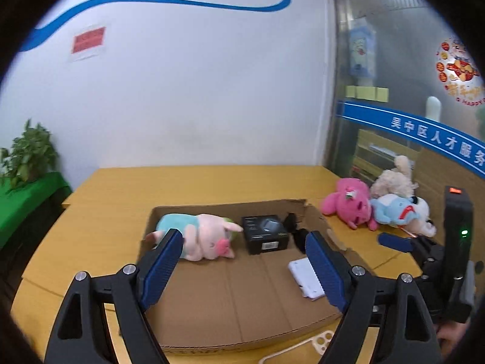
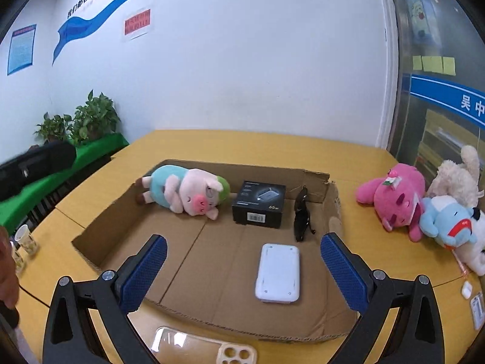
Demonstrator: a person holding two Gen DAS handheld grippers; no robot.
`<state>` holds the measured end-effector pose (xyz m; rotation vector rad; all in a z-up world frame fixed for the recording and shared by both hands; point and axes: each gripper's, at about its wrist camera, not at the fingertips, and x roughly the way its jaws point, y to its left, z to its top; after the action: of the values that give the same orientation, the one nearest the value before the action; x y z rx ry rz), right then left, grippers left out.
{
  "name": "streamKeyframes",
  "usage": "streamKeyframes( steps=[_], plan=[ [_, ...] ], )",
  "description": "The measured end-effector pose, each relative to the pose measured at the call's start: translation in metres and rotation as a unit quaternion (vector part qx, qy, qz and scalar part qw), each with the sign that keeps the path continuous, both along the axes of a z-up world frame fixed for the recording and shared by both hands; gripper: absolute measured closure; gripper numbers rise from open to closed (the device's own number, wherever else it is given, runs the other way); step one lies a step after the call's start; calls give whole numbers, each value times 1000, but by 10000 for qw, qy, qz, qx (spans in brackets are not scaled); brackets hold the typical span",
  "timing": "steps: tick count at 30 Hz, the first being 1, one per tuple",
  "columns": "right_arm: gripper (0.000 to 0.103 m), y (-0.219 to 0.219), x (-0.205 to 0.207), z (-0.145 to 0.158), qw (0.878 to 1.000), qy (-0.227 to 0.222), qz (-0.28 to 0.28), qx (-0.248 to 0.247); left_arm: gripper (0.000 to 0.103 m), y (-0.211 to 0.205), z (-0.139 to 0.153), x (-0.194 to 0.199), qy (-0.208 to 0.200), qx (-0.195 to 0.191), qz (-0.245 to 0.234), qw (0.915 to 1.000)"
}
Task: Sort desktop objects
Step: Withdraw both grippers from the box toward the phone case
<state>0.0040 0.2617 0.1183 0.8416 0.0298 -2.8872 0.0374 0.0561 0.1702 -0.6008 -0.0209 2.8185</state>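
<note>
Left wrist view: left gripper (image 1: 242, 268) spread wide, empty — pig plush (image 1: 198, 236) and black box (image 1: 264, 234) lie in the cardboard tray (image 1: 212, 312).
Right wrist view: right gripper (image 2: 244, 273) released, empty — white device (image 2: 278, 273) flat in the tray.

Bare floor at the near-left of the box (image 2: 212, 261); blocked farther back by pig toy (image 2: 185, 192), black carton (image 2: 259, 203), sunglasses (image 2: 301, 215).

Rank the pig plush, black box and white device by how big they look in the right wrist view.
1. pig plush
2. white device, though it lies nearest the camera
3. black box, close behind
</note>
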Motion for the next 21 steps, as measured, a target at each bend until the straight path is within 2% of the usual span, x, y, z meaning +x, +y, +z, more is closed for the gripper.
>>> streamKeyframes(
  steps=[5, 10, 16, 21],
  plan=[
    [0, -1, 14, -3, 9996, 30, -134, 246, 20, -2, -17, 6, -225, -34, 87, 9997],
    [0, 6, 18, -11, 9998, -40, -129, 134, 20, 0, -35, 5, -611, 56, -181, 9980],
    [0, 14, 14, -18, 9997, -140, -180, -21, 20, 5, -45, 5, -663, -126, -80, 9977],
    [0, 11, 9, -26, 9996, -213, -190, 66, 20, 2, -54, -2, -738, -245, -22, 9970]
  ],
)
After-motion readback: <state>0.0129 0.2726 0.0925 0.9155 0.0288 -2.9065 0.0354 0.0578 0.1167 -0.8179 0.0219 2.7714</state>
